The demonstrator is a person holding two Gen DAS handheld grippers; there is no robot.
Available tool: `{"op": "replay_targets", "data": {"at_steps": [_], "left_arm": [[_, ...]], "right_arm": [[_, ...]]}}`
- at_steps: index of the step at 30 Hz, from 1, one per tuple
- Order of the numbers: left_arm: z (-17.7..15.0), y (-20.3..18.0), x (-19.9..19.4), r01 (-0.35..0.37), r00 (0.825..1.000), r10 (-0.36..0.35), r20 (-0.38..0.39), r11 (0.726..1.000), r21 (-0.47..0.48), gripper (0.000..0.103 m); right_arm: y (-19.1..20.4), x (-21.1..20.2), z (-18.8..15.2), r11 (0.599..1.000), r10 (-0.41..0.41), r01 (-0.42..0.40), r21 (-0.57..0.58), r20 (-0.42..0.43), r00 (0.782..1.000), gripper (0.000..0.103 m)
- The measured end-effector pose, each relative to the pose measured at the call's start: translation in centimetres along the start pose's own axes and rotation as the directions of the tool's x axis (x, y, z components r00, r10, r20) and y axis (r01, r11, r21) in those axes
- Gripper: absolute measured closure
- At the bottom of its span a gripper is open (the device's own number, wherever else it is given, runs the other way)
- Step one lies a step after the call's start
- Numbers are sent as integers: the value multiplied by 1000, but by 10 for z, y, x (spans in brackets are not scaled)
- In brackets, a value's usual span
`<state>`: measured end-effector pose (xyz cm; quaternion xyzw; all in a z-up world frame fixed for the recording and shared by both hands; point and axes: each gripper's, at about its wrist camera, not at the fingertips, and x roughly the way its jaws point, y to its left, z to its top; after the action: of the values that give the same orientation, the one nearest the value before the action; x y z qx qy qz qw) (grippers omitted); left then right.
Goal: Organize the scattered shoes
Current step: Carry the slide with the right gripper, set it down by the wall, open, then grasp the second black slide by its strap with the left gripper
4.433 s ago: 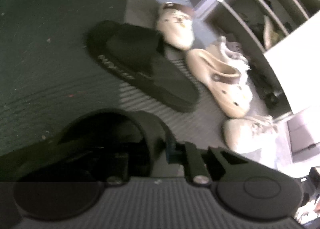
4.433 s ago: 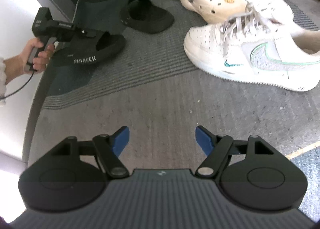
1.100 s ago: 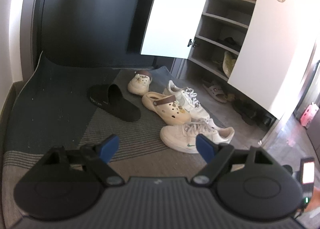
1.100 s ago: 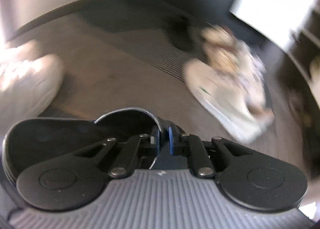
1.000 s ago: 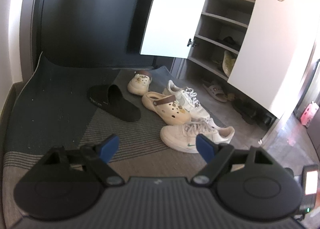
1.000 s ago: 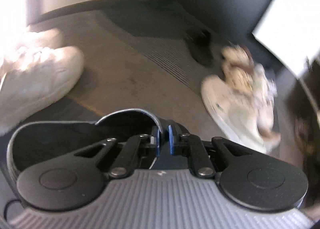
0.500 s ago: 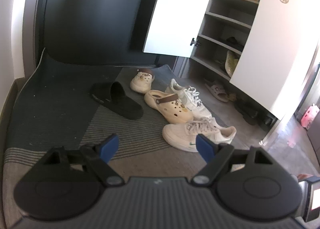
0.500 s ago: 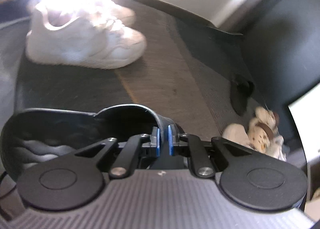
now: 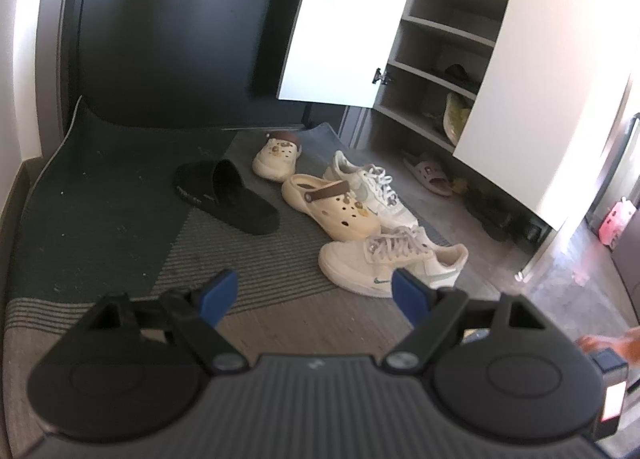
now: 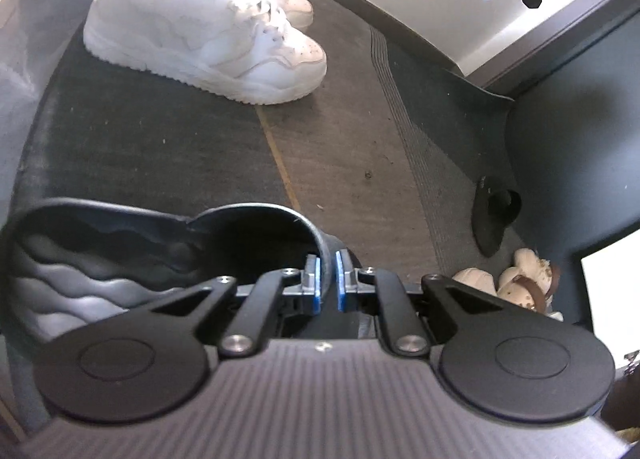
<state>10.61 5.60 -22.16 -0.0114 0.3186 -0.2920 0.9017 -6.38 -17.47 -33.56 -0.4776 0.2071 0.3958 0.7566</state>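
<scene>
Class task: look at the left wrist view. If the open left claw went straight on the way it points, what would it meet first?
Probably the mat. The left claw points between the black slide and the nearer white sneaker, so depth is uncertain.

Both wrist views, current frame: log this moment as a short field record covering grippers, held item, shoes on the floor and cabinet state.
left gripper: open, empty, above the mat
right gripper: shut on the strap of a black slide
second black slide: lying on the mat
cream clogs: one near the door, one with a brown strap
white sneakers: one by the clogs, one nearest the left gripper
shoe cabinet: both doors open, shoes on several shelves
</scene>
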Motion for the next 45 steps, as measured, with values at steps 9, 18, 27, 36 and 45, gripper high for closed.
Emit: {"op": "replay_targets", "data": {"at_steps": [9,18,27,36,45], "left_arm": [[3,-7,1,25,999,-25,-38,1000,-3,15],[15,-13,22,5,995,-6,-97,1000,-9,14],[79,-6,108,-108,986,115,-121,992,62,13],[100,47,285,-339,915,349,-204,937,81,13],[113,102,383,-440,888,433,-155,898,-10,15]], "right_arm": [[17,-7,-4,999,33,-32,28,-60,998,69],[27,-76,-4,967,16,9,256,-92,996,25],[-64,-160,11,624,-299,296,724,-128,945,25],[-150,-97,10,377,-440,280,883,-95,893,25],[-156,-47,-15,336,-322,238,911,-126,938,25]]}}
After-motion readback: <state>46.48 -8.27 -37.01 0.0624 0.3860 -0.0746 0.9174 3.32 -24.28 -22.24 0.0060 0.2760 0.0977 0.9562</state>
